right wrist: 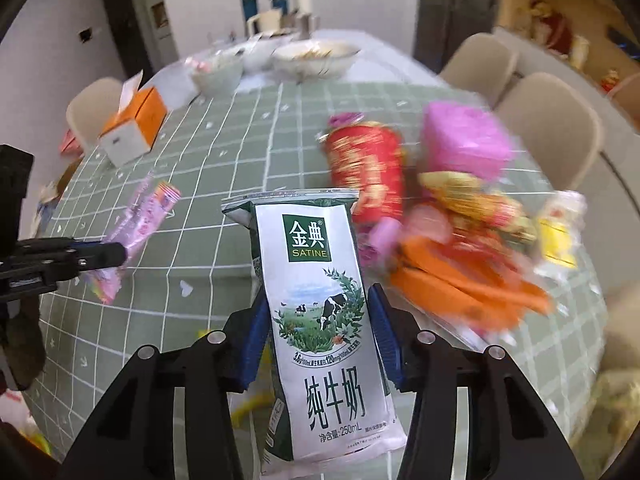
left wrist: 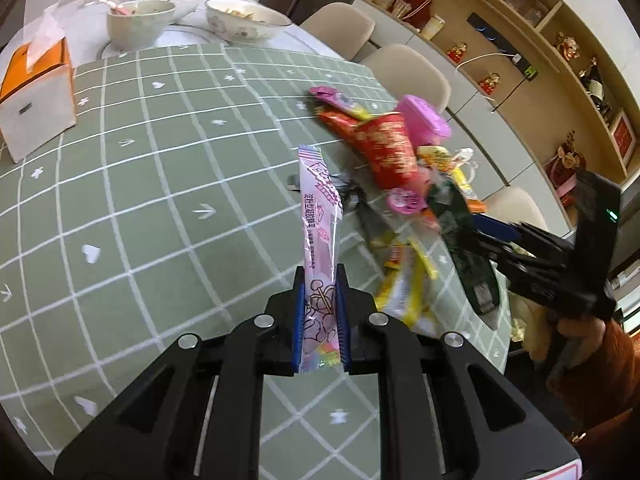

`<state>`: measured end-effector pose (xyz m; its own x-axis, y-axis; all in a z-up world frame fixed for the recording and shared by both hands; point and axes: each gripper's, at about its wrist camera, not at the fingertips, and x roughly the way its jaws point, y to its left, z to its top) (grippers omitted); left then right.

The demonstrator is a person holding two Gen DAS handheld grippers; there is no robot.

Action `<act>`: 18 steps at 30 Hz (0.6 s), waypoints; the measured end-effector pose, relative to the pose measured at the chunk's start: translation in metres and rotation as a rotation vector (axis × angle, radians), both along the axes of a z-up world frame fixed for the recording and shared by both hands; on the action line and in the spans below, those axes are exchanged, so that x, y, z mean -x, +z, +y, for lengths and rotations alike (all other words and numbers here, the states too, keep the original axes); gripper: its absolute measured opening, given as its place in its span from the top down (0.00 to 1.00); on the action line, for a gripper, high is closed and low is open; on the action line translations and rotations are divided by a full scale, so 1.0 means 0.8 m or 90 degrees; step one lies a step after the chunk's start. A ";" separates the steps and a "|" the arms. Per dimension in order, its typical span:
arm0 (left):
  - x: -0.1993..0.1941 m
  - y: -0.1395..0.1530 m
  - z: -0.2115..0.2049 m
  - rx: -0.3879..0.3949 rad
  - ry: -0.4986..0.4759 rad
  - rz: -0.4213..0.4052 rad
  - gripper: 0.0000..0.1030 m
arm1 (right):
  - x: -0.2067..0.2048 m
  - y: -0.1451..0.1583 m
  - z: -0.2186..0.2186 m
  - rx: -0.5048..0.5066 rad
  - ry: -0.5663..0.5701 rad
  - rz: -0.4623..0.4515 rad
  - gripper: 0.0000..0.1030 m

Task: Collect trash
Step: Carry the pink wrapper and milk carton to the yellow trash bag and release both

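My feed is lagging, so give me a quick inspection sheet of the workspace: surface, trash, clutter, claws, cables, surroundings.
Surface: green checked tablecloth, round table.
Job's things: pink wrapper in the left claw; milk carton between the right claw's pads; trash pile with a red cup.
Clutter: tissue box, used bowls.
Claws: left shut on the wrapper; right around the carton, grip not confirmed.
Cables: white cable on the shelf.
Surroundings: beige chairs, display shelves.
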<state>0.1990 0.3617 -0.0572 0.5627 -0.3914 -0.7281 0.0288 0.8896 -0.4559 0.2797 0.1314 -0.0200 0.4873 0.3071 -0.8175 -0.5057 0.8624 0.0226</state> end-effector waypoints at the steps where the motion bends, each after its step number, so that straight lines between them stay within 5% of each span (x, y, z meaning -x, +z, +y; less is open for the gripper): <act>1: 0.001 0.005 -0.010 0.003 -0.004 -0.007 0.87 | 0.007 0.008 -0.010 -0.003 -0.013 -0.006 0.55; 10: 0.009 0.080 -0.110 -0.027 -0.049 -0.095 0.87 | 0.057 0.077 -0.129 -0.024 -0.117 -0.107 0.55; 18: 0.004 0.119 -0.231 -0.056 -0.054 -0.131 0.87 | 0.078 0.090 -0.250 -0.065 -0.140 -0.151 0.55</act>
<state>0.1961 0.1768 0.0381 0.6701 -0.3833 -0.6356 0.1892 0.9163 -0.3531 0.2170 -0.0689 0.0521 0.7244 0.2478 -0.6433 -0.3089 0.9509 0.0184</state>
